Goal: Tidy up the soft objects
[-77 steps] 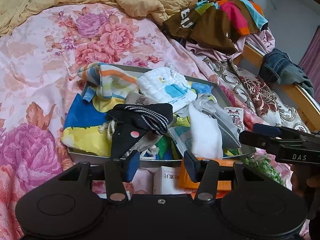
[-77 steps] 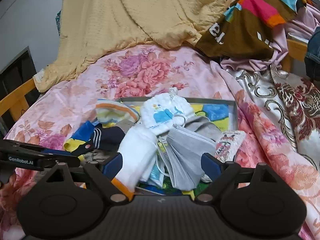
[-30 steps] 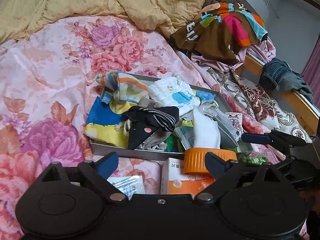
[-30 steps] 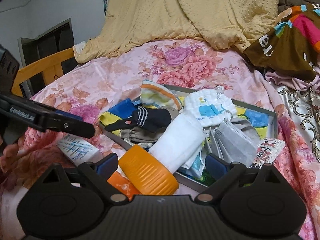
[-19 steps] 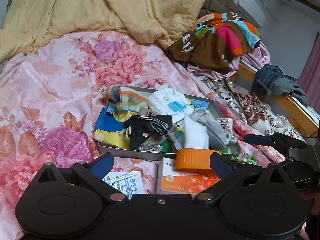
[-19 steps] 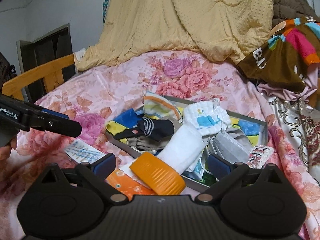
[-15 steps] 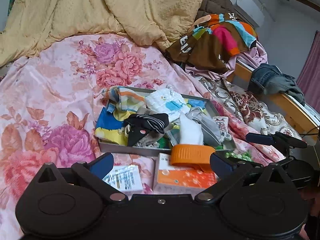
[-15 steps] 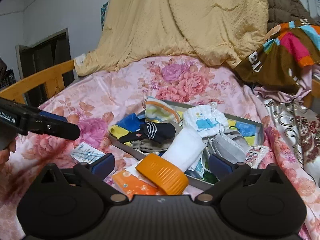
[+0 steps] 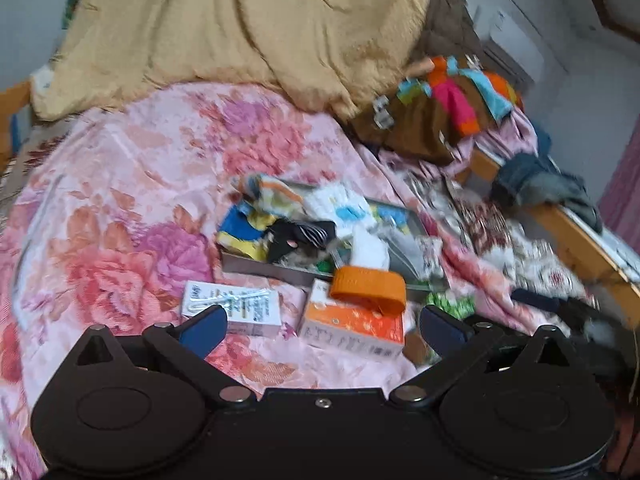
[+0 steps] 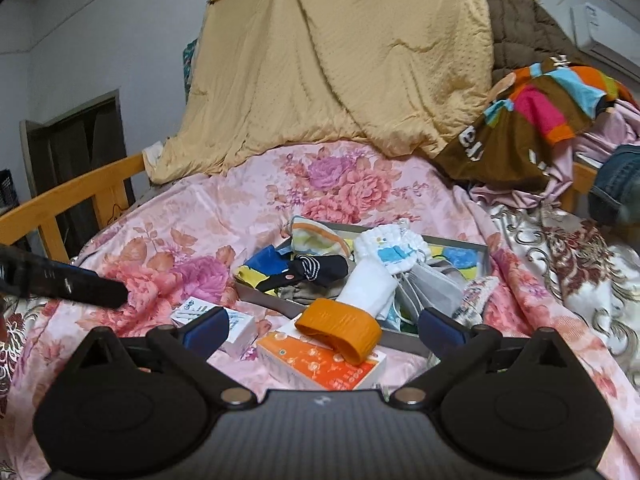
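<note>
A grey tray (image 10: 262,293) on the floral bed holds a pile of soft things: a black striped sock (image 10: 320,267), a white cloth (image 10: 368,286), a white baby hat (image 10: 390,250), a striped cloth (image 10: 316,238) and grey masks (image 10: 434,286). The tray also shows in the left wrist view (image 9: 256,264). My left gripper (image 9: 322,326) is open and empty, well back from the tray. My right gripper (image 10: 322,330) is open and empty, also well back. The left gripper's finger (image 10: 76,282) shows at the left of the right wrist view.
In front of the tray lie an orange box (image 10: 320,360) with an orange band (image 10: 340,328) on it and a white box (image 10: 216,316). A yellow blanket (image 10: 340,60) and colourful clothes (image 10: 540,116) are heaped at the back. Wooden bed rails (image 10: 68,196) run along both sides.
Both grippers have pulled back and up from the tray, so it looks smaller and farther. The left gripper's jaws opened wider early on. The left view is now motion-blurred.
</note>
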`<state>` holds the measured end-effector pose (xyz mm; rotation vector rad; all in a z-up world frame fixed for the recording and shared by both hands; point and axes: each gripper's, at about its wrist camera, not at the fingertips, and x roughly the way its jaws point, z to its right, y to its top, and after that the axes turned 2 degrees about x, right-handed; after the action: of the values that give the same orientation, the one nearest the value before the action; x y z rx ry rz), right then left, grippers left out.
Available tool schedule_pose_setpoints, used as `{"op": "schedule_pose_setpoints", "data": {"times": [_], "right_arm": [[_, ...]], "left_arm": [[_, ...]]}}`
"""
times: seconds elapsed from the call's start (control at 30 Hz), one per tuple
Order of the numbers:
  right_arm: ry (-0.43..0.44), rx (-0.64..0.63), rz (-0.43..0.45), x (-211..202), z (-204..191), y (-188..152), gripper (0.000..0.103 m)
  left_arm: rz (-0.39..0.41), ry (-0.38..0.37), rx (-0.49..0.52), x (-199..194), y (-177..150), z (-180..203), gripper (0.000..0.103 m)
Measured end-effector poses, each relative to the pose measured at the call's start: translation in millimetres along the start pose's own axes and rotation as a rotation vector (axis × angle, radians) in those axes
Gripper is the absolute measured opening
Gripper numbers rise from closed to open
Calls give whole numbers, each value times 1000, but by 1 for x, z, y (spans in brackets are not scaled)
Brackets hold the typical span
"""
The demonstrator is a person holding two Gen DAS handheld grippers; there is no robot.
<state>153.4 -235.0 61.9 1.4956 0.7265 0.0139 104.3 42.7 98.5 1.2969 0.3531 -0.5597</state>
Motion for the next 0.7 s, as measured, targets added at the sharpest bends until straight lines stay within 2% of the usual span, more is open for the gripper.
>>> {"op": "schedule_pose_setpoints", "data": {"times": [0.2, 0.43, 0.7], "right_arm": [[-32, 34, 13, -20, -5, -13, 103], [-69, 105, 24, -36, -7, -36, 103], [-108, 138, 24, -40, -13, -58, 103]], "left_arm": [[14, 37, 48, -8, -7, 10, 102], [168, 44, 2, -15, -51, 9, 102], [174, 108, 16, -18, -86, 5, 102]]}}
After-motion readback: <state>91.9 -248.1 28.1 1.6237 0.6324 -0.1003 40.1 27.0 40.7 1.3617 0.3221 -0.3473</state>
